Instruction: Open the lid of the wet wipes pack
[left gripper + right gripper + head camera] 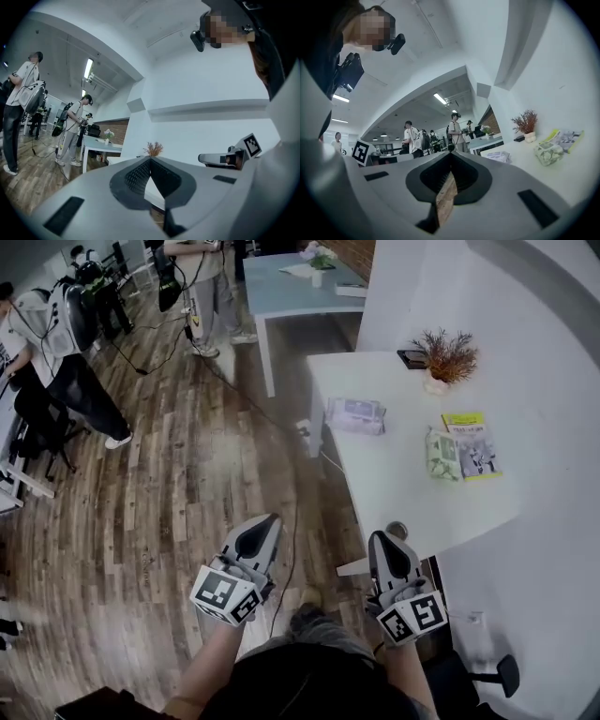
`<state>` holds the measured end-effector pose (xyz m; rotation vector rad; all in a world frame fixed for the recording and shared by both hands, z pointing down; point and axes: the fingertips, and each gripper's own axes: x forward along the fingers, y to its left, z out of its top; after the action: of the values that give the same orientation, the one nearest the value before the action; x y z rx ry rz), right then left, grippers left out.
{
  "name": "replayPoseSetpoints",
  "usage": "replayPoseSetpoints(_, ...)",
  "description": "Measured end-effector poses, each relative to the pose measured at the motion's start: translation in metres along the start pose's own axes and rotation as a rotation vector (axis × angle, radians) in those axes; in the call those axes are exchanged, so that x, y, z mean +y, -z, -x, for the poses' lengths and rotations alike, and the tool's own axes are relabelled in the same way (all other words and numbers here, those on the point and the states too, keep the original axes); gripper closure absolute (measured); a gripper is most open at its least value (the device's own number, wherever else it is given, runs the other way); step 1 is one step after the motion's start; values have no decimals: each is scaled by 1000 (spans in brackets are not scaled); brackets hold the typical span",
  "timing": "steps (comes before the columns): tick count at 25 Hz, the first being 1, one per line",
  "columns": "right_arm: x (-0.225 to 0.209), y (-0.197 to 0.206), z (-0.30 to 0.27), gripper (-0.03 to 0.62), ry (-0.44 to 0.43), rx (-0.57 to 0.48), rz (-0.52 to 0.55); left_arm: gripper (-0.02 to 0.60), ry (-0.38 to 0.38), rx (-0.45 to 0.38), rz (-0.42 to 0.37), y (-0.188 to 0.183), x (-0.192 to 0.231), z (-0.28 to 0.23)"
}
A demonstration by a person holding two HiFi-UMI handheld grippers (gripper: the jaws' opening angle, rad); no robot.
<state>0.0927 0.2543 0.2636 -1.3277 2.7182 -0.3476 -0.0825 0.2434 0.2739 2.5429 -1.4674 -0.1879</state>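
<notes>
On the white table (394,488) lies a pale soft wet wipes pack (354,414), far ahead of both grippers; the right gripper view shows it too (499,157). A green-and-white pack (442,454) lies further right, seen as well (548,152) from the right gripper. My left gripper (270,520) hangs over the wooden floor, left of the table's near corner, shut and empty. At the table's near edge my right gripper (382,538) is also shut with nothing in it. Both point level toward the table. In their own views the jaws meet at the tips: left gripper (150,159), right gripper (451,153).
A yellow-green booklet (472,443), a dried plant in a pot (446,359) and a dark phone (411,358) are on the table. A cable (281,432) runs over the floor. Several people (56,343) stand at the left, and a blue-grey table (281,287) is beyond.
</notes>
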Motion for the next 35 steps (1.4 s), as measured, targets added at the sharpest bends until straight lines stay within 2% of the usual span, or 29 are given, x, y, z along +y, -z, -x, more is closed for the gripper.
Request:
replayPoseSetpoints(8, -31, -8, -44, 574, -84, 3, -11, 571, -26, -7, 2, -7, 26, -51)
replayPoseSetpoints(12, -44, -11, -61, 574, -88, 1, -17, 571, -44, -11, -7, -6, 36, -59)
replayPoseSetpoints(16, -49, -8, -67, 574, -94, 12, -20, 571, -68, -1, 28, 2, 44, -62)
replayPoseSetpoints(19, -52, -6, -70, 574, -93, 16, -25, 571, -63, 3, 21, 0, 46, -66)
replayPoseSetpoints(24, -61, -8, -77, 574, -81, 8, -21, 571, -36, -5, 7, -2, 49, -82)
replayPoseSetpoints(28, -76, -6, -86, 574, -73, 21, -7, 571, -10, -4, 32, 7, 52, -110)
replayPoseSetpoints(35, -109, 3, -120, 574, -49, 67, -23, 571, 98, 25, 34, 18, 54, -175)
